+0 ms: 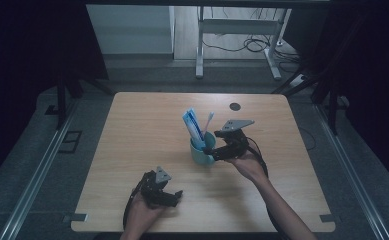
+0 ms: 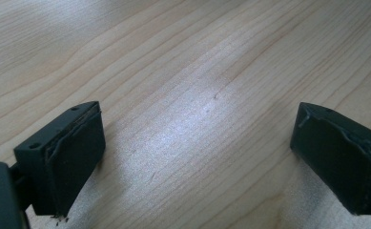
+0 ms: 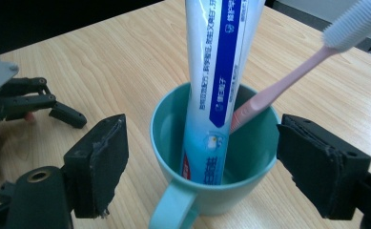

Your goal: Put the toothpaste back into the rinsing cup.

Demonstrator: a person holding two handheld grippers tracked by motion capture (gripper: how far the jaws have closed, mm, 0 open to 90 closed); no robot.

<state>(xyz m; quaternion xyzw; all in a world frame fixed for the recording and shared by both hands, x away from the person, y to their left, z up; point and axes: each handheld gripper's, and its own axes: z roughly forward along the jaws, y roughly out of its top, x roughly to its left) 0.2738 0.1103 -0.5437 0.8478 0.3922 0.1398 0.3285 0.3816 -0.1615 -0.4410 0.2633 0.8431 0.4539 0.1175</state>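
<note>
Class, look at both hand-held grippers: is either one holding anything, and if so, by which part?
Nothing is held. The right hand-held gripper stands open with its jaws either side of the teal ceramic mug, not touching it. The left hand-held gripper is open over the bare wooden table.

Right gripper [image 3: 200,157] jaws apart, flanking teal mug [image 3: 254,157], toothpaste tube [image 3: 216,71] and pink toothbrush [image 3: 293,76] standing inside, left gripper [image 3: 40,102] beyond on wooden table [image 3: 111,62].

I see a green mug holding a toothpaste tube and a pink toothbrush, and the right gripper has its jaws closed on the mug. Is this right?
Not quite. The right gripper has its jaws open on either side of the mug, apart from it, as the right gripper view shows. The toothpaste tube and toothbrush do stand inside.
</note>
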